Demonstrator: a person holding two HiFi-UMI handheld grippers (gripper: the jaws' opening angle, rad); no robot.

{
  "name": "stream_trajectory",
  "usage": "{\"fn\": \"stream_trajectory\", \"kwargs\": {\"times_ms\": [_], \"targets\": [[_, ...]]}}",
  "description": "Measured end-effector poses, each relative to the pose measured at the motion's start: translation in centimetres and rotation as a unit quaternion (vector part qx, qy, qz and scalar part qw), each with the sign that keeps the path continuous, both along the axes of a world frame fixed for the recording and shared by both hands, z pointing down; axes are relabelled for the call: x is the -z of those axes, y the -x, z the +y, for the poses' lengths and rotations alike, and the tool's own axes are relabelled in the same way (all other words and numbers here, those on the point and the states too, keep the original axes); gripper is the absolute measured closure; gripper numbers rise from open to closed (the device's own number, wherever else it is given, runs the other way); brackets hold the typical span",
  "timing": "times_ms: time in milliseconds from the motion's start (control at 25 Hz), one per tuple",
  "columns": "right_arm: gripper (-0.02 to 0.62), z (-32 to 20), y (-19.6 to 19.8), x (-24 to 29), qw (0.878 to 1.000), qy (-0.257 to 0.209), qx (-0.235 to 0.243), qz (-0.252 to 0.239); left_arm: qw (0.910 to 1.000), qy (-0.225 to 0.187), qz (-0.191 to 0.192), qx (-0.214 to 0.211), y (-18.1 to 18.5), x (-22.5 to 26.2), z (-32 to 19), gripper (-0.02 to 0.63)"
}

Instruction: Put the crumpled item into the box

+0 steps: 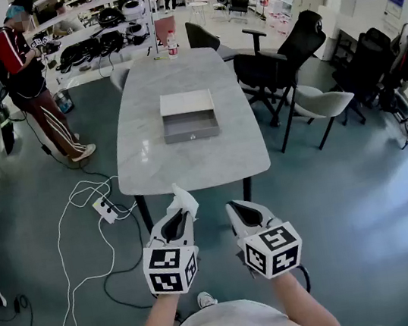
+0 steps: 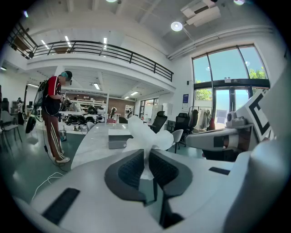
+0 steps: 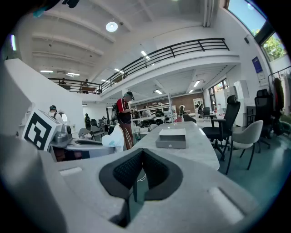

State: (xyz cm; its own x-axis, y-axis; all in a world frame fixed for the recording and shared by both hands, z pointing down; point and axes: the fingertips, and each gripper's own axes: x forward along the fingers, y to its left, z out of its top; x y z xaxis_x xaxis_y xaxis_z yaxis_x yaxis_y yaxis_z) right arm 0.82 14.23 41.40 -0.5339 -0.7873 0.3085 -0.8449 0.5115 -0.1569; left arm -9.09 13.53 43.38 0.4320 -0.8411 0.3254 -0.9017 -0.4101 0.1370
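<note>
Got the crumpled white paper [image 1: 181, 200] pinched in the left gripper [image 1: 178, 222], jaws clamped on its lower end, the rest fanned out above the tips. Held up in the air just off the near end of the grey marble-look table [image 1: 150, 159], not touching it. Well apart from the box [image 1: 191, 131], a shallow grey open-topped one parked around the middle of the tabletop. Right gripper [image 1: 245, 217] just beside the left one, jaws pressed together on nothing. Further out, a bottle with a red label [image 1: 172, 44] standing upright at the table's far end. Off to the right, a black office chair [image 1: 286, 53] and a light grey chair [image 1: 323, 105]. Down on the teal floor [image 1: 346, 189] to the left, a white power strip [image 1: 106, 208] with loose cables [image 1: 70, 241] trailing around it, plus a person in a red and black top [image 1: 24, 72] standing further back.
</note>
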Motion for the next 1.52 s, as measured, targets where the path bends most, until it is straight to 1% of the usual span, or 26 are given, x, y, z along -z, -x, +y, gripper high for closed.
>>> {"fn": "stream_trajectory", "kwargs": {"times_ms": [240,400,600,800,1160,1520], "targets": [[0.591,-0.4,2.6,0.3,1.000,-0.005,0.003,0.005,1.0000,0.000,0.005,0.001,2.5,0.1,-0.7,0.572],[0.591,-1.0,3.0,0.0,1.000,-0.003,-0.001,0.004,1.0000,-0.003,0.007,-0.002,3.0,0.1,-1.4,0.572],[0.591,-2.7,2.6,-0.7,1.000,0.001,-0.004,-0.003,1.0000,0.001,0.005,-0.004,2.7,-0.5,-3.2,0.572],[0.591,-5.9,2.2,-1.1,1.000,0.006,-0.003,-0.011,1.0000,0.006,-0.002,-0.003,2.4,-0.9,-6.1,0.572],[0.591,-13.4,1.2,-2.1,1.000,0.013,0.014,-0.024,0.9996,0.018,-0.016,0.013,1.4,-2.1,-12.7,0.572],[0.591,-19.4,-1.5,-2.7,0.999,0.030,0.024,-0.034,0.9988,0.036,-0.024,0.021,-1.4,-2.7,-18.4,0.572]]}}
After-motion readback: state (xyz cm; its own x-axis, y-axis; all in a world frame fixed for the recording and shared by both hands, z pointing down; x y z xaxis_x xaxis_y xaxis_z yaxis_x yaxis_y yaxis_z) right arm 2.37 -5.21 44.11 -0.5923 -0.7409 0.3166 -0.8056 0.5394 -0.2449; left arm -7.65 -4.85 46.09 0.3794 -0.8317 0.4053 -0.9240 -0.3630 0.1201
